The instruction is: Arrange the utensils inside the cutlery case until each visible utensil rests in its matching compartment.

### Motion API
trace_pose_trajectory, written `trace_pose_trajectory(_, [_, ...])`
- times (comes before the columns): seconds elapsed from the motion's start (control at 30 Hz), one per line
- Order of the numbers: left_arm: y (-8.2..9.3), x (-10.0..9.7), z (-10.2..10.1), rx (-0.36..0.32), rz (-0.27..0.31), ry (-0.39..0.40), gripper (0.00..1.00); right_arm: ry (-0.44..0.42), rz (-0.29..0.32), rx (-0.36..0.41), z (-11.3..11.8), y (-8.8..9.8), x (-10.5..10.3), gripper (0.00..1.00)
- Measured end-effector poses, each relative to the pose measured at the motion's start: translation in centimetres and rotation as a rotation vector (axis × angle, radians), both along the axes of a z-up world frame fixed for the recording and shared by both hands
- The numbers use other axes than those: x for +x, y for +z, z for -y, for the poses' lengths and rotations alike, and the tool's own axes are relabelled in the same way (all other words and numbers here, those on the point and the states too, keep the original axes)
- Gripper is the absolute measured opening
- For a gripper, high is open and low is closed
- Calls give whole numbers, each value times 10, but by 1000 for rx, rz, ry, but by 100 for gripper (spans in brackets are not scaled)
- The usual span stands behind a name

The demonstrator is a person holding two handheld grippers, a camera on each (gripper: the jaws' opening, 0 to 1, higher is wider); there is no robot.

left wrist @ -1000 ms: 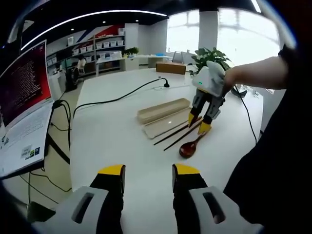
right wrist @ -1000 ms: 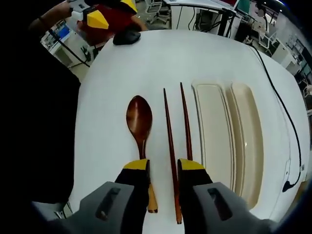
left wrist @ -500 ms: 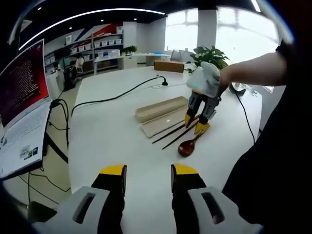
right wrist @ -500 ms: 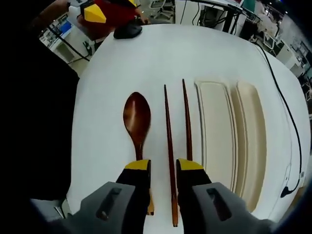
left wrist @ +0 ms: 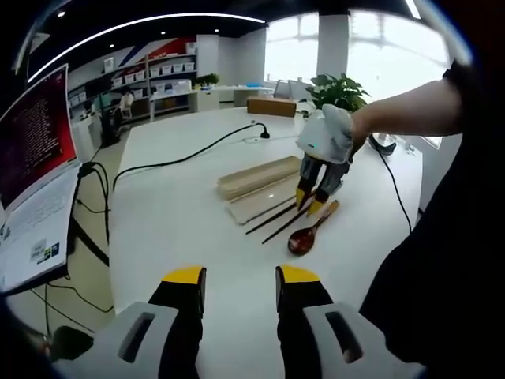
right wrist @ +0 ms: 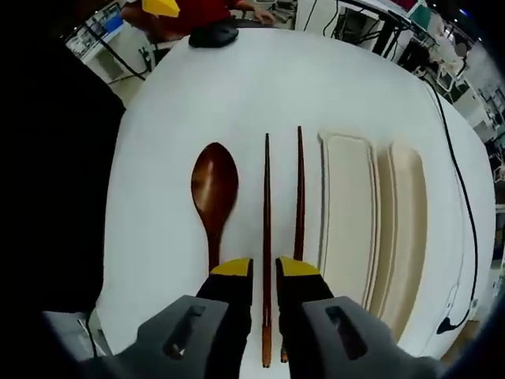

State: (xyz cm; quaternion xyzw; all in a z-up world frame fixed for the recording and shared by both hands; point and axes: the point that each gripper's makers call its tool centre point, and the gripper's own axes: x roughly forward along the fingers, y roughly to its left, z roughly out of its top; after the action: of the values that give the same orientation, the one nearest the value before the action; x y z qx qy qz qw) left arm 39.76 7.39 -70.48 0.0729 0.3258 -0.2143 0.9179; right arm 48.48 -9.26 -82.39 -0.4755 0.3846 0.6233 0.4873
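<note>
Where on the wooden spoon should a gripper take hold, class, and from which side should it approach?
Grip the spoon on its narrow handle, not the broad bowl. It lies flat on the white table, so come straight down from above, jaws straddling the handle. There is little room on the side of the nearest chopstick, which the right gripper now straddles.

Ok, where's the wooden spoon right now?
In the right gripper view the wooden spoon lies on the white table, left of the two chopsticks, its handle running under the right tool.
</note>
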Motion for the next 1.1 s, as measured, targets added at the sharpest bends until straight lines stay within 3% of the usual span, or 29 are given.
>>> trace_pose_trajectory(0.47, [-1, -1, 7, -4, -4, -13, 35, 45, 21, -87, -2, -2, -1, 8])
trace_pose_trajectory(0.77, [2, -3, 4, -11, 4, -6, 35, 6, 21, -143, -1, -2, 0, 8])
trace_pose_trajectory(1.1, [-2, -6, 1, -11, -1, -4, 35, -67, -13, -118, -2, -2, 2, 6])
